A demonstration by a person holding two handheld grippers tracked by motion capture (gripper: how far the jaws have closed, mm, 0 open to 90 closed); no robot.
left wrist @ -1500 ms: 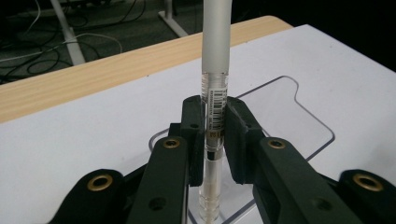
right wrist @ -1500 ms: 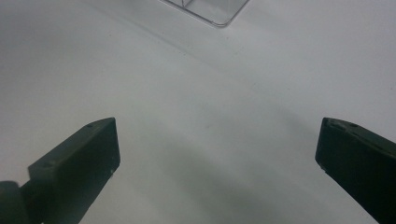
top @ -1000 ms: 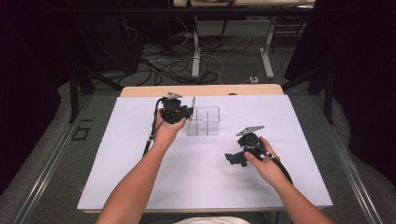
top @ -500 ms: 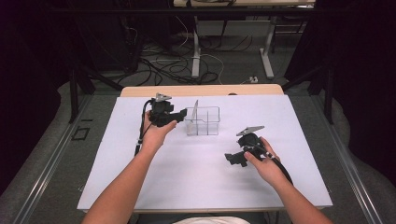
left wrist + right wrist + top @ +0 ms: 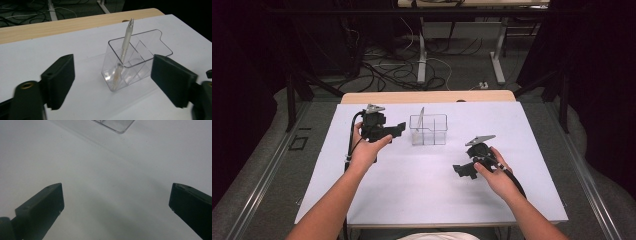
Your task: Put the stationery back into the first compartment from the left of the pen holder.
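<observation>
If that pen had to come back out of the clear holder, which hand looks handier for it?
Probably the left. The left gripper is right beside the clear holder, jaws just opened and empty, facing the pen. The right gripper sits nearer the person, jaws open over bare white table.

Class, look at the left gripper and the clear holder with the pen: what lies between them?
Nothing: bare white table cover separates the left gripper from the clear holder holding the pen, as the left gripper view shows.
</observation>
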